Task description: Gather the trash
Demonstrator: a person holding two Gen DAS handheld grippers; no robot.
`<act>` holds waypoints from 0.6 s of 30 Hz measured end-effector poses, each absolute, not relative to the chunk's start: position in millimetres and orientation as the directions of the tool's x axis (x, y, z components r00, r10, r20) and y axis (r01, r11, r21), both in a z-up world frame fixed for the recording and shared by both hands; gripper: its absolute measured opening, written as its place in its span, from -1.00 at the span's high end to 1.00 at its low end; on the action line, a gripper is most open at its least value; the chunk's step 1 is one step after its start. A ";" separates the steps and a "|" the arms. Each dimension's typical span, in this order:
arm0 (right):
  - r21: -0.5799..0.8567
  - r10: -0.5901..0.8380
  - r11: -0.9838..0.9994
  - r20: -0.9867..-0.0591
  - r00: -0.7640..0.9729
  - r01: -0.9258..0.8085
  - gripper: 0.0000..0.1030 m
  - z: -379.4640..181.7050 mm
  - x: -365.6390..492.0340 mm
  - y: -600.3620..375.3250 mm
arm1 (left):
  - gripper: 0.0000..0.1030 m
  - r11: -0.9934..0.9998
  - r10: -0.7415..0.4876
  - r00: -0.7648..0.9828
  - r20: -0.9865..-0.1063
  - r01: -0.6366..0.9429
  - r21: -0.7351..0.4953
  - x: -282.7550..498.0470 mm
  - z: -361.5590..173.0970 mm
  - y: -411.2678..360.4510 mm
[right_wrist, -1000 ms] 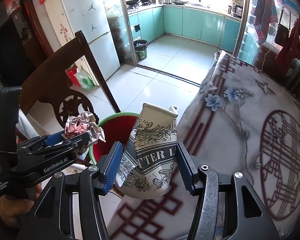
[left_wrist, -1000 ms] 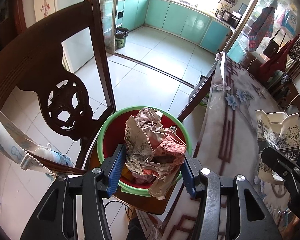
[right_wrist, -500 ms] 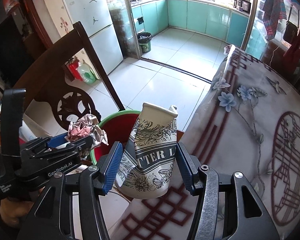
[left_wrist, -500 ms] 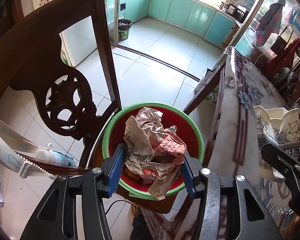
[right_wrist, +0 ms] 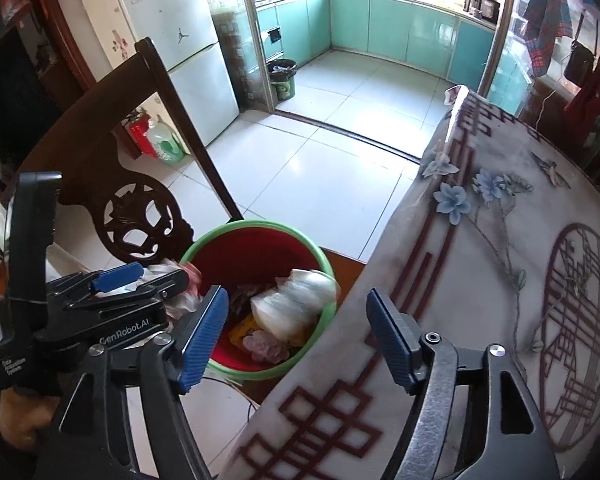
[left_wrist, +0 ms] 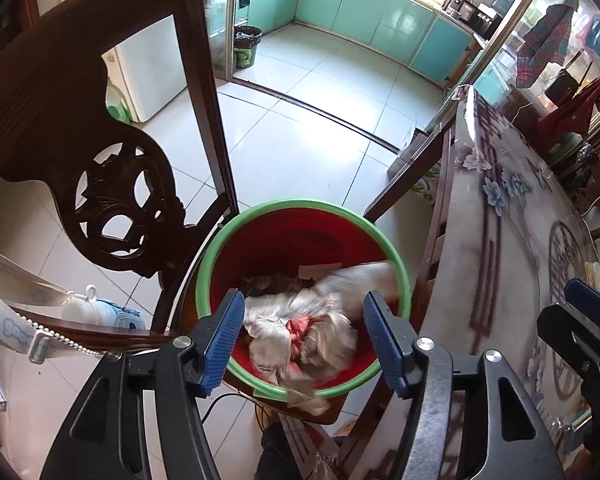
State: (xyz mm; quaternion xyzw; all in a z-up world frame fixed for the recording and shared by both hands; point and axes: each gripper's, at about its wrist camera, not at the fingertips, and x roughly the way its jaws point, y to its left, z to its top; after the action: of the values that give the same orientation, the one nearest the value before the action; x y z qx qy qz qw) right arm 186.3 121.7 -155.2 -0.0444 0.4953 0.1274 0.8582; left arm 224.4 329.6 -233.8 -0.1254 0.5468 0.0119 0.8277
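Observation:
A red bin with a green rim (left_wrist: 300, 208) (right_wrist: 256, 226) stands on a chair seat beside the table. My left gripper (left_wrist: 304, 336) is open above it; the crumpled paper wad (left_wrist: 300, 332) is falling, blurred, into the bin. My right gripper (right_wrist: 296, 332) is open and empty over the table edge. The paper cup (right_wrist: 296, 300) lies blurred inside the bin on other scraps. The left gripper also shows in the right wrist view (right_wrist: 140, 280), and the right gripper's tip in the left wrist view (left_wrist: 588, 308).
A dark carved wooden chair back (left_wrist: 112, 184) rises left of the bin. The table with a flowered cloth (right_wrist: 500, 280) fills the right. Tiled floor (left_wrist: 300, 120) leads to a kitchen with teal cabinets and a small black bin (left_wrist: 246, 46).
Both grippers have opened. The crumpled paper left my left gripper and the paper cup left my right gripper; both dropped into the red bin.

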 end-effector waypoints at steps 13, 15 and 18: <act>0.048 0.157 0.977 -0.818 0.554 -0.206 -0.60 -124.9 146.6 52.6 | -0.56 0.979 -0.137 0.536 -0.833 -0.057 -0.198 185.2 -183.5 253.9; 0.082 0.198 0.971 -0.797 0.570 -0.224 -0.62 -115.8 133.4 36.5 | -0.61 0.980 -0.129 0.602 -0.788 -0.043 -0.193 167.1 -166.5 235.5; 0.108 0.240 0.964 -0.746 0.621 -0.242 -0.81 -97.4 109.7 10.6 | -0.66 0.979 -0.126 0.679 -0.724 -0.034 -0.202 141.4 -143.1 211.9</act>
State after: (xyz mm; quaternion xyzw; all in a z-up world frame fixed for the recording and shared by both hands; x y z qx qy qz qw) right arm 109.7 10.6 -97.4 -0.0014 0.4141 0.1337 0.9003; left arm 141.4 211.9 -143.1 -0.0997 0.4001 -0.0251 0.9107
